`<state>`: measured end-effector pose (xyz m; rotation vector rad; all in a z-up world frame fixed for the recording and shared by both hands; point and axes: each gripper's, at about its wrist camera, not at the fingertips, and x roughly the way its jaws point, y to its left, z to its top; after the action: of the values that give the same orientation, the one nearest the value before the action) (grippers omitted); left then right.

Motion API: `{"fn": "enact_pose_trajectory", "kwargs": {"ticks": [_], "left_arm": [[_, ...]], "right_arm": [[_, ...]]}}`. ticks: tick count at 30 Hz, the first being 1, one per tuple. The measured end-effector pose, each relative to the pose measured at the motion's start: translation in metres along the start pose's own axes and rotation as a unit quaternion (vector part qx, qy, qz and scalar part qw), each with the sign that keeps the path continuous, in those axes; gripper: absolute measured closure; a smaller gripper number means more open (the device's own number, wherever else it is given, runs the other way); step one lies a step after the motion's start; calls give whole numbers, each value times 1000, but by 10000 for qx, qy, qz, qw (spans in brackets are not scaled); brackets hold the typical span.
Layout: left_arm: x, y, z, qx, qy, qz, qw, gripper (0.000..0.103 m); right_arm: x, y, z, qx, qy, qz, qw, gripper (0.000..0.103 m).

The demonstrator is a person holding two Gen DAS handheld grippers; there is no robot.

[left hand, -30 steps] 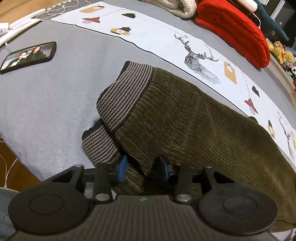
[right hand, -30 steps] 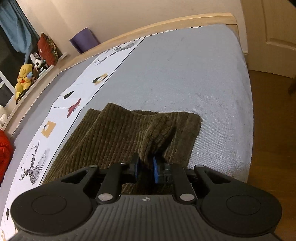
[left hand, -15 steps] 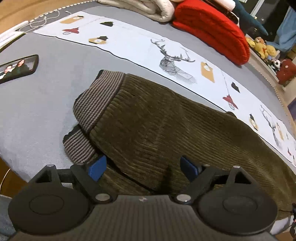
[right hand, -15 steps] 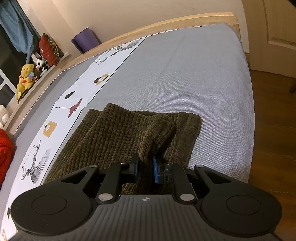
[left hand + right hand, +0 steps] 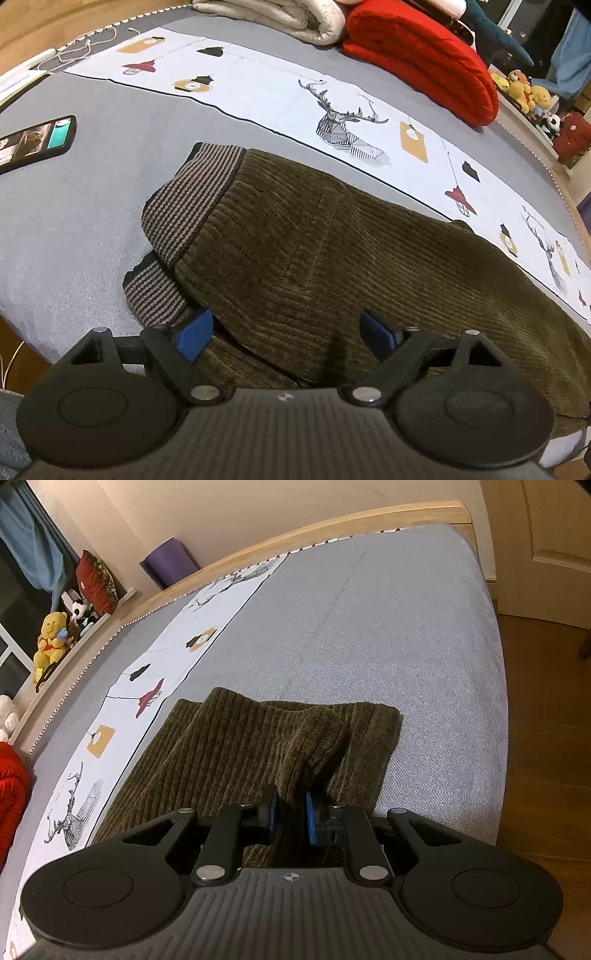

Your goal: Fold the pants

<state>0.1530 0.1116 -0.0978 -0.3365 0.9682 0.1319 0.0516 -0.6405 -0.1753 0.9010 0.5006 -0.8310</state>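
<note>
- Pants [image 5: 332, 258]: olive-brown corduroy, lying flat along the near edge of the bed [image 5: 92, 206], folded lengthwise with one leg stacked on the other.
- Waistband [image 5: 192, 206]: striped grey/black rib, at the left end; upper layer sits offset from the lower one, which sticks out underneath.
- Leg hems [image 5: 332, 720]: at the right end, top layer bunched into a raised ridge.
- Left gripper [image 5: 284, 334]: fingers spread wide, just over the near edge of the fabric by the waistband, holding nothing.
- Right gripper [image 5: 290, 818]: pressed together, pinching that ridge of corduroy between the blue pads [image 5: 311, 823].
- Bed surface: grey sheet with a white printed runner [image 5: 332, 103] beyond the pants.
- Phone [image 5: 35, 142]: screen lit, on the sheet well left of the waistband.
- Red blanket [image 5: 424, 59]: folded, far side of the bed.
</note>
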Motion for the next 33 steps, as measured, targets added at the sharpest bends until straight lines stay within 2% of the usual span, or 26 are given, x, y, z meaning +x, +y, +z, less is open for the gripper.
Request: {"fn": "enact_pose_trajectory", "kwargs": {"ticks": [9,26,30,33], "left_arm": [[-6,-2,0,4,-32,-183,9998,13],[-16,-45,-16,517,-95,-245,9983,13],[-14,-54,-21,603,-115,-273,9977,7],[-12,-62,-23,698,-147,-290,9970,7]], "right_arm": [[-1,-1,1,51,-10,13,10000,87],[-3,-9,0,107,20,233,9997,87],[-3,-13,1,130,41,304,9994,87],[-3,-13,1,58,40,325,9994,87]]}}
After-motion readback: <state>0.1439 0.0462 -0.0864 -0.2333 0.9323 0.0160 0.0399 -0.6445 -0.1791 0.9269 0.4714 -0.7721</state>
